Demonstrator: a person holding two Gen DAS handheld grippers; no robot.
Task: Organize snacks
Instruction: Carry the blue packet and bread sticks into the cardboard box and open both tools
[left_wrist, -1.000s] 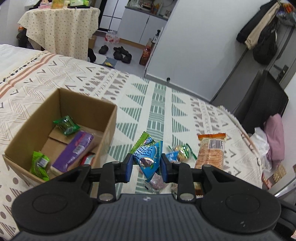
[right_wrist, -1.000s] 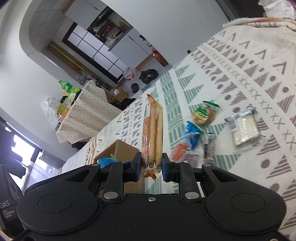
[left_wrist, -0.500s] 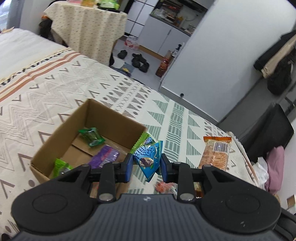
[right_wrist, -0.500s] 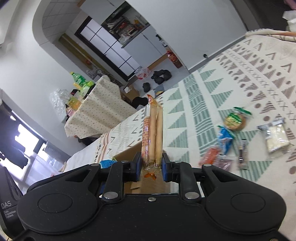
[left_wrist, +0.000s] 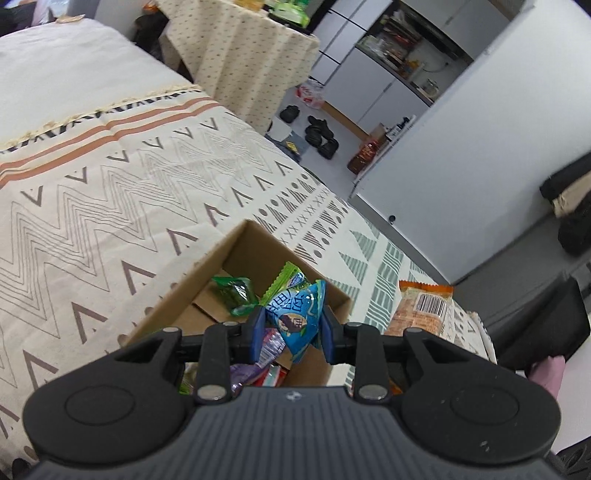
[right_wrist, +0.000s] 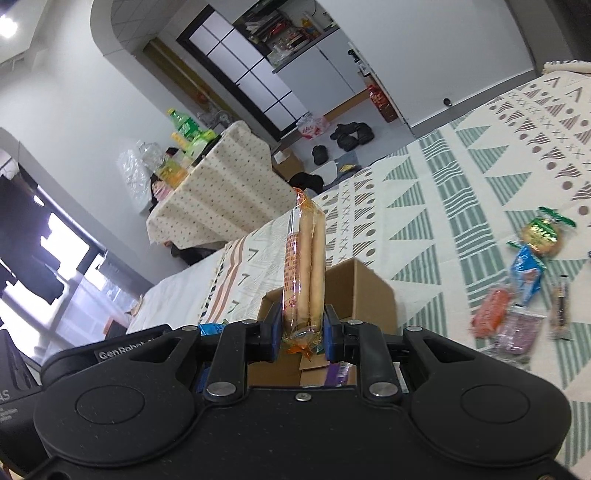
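Left hand-held gripper (left_wrist: 292, 334) is clamped on a blue triangular snack packet (left_wrist: 295, 317), holding it above the open cardboard box (left_wrist: 207, 273) that sits on the patterned bed (left_wrist: 110, 192). Inside the box lie a green candy packet (left_wrist: 234, 291) and a purple packet (left_wrist: 267, 345). Right hand-held gripper (right_wrist: 300, 334) pinches the lower end of a long cracker pack (right_wrist: 303, 266), which stands upright just in front of the same box (right_wrist: 362, 291). Loose snacks remain on the bed to the right: a round green-labelled cake (right_wrist: 543, 232), a blue packet (right_wrist: 526, 273) and an orange packet (right_wrist: 489, 312).
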